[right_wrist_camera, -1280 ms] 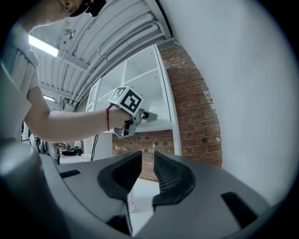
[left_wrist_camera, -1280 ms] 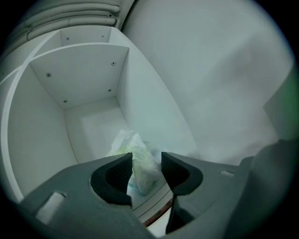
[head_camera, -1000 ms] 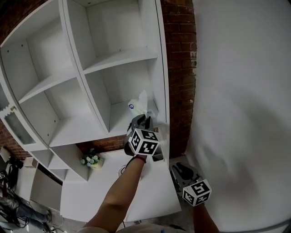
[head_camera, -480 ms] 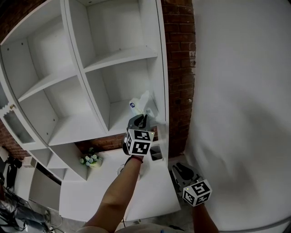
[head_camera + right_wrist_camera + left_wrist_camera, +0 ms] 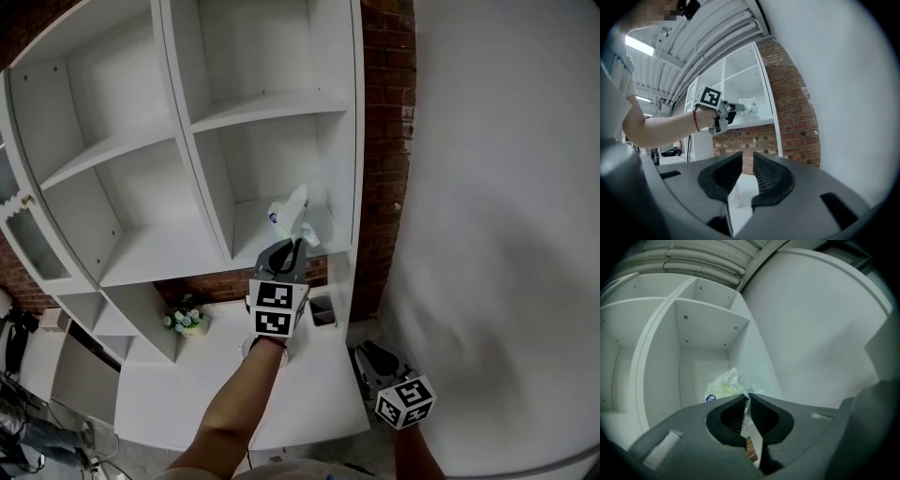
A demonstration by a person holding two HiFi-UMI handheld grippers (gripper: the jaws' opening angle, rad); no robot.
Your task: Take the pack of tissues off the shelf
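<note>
1. Your left gripper (image 5: 292,246) reaches into the shelf (image 5: 211,187), at the lower right compartment of the ones seen in the head view.
2. Its jaws are together and they pinch the thin edge of the pack (image 5: 291,216). In the left gripper view the wrapper runs between the two tips.
3. The pack is inside this compartment, close to its right wall, just beyond the jaw tips. It is white and crumpled, with a small blue round mark on its left side.
4. In the head view the pack stands tilted, with one end pointing up. Whether its bottom rests on the board cannot be told.
5. The other compartments in view hold nothing.
6. Your right gripper (image 5: 364,352) is low, near your body, well apart from the shelf and to the right of the left arm.
7. Its jaws are nearly together, with a narrow slit between the tips, and nothing is in this slit.
8. The right gripper view looks up at your left gripper, with the pack in front of it.
9. A brick wall (image 5: 380,187) is just beside the shelf on the right, and a plain white wall (image 5: 506,187) follows after it.
10. Under the shelf there is a white counter (image 5: 187,394). On it stand flowers (image 5: 187,322) at the left and a small dark box (image 5: 322,311) under the left gripper.
</note>
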